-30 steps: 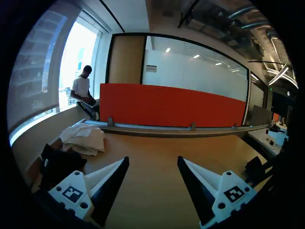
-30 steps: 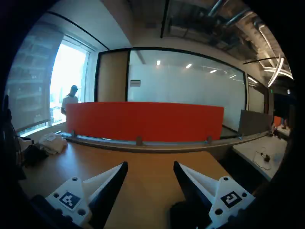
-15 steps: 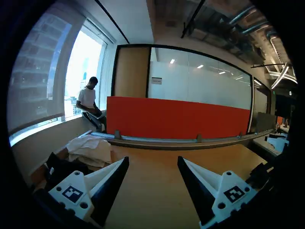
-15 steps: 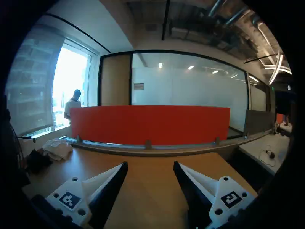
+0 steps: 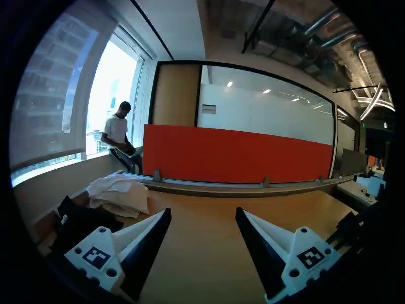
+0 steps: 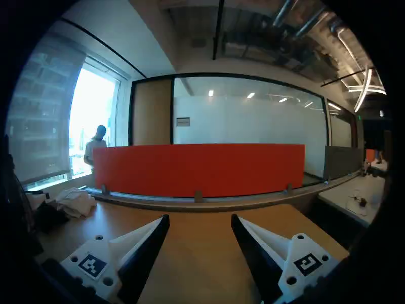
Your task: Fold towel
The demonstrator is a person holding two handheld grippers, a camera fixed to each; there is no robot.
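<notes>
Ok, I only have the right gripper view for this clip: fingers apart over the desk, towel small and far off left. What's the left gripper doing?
Observer: In the left gripper view, the left gripper is open over the desk, nothing between its fingers.
Operator: Is the towel nearer to it?
Observer: It looks so: the towel shows larger there, a crumpled cream heap ahead-left of the fingers, untouched.
Operator: Anything in the way?
Observer: A black object lies just in front of the heap, on that same side.
</notes>
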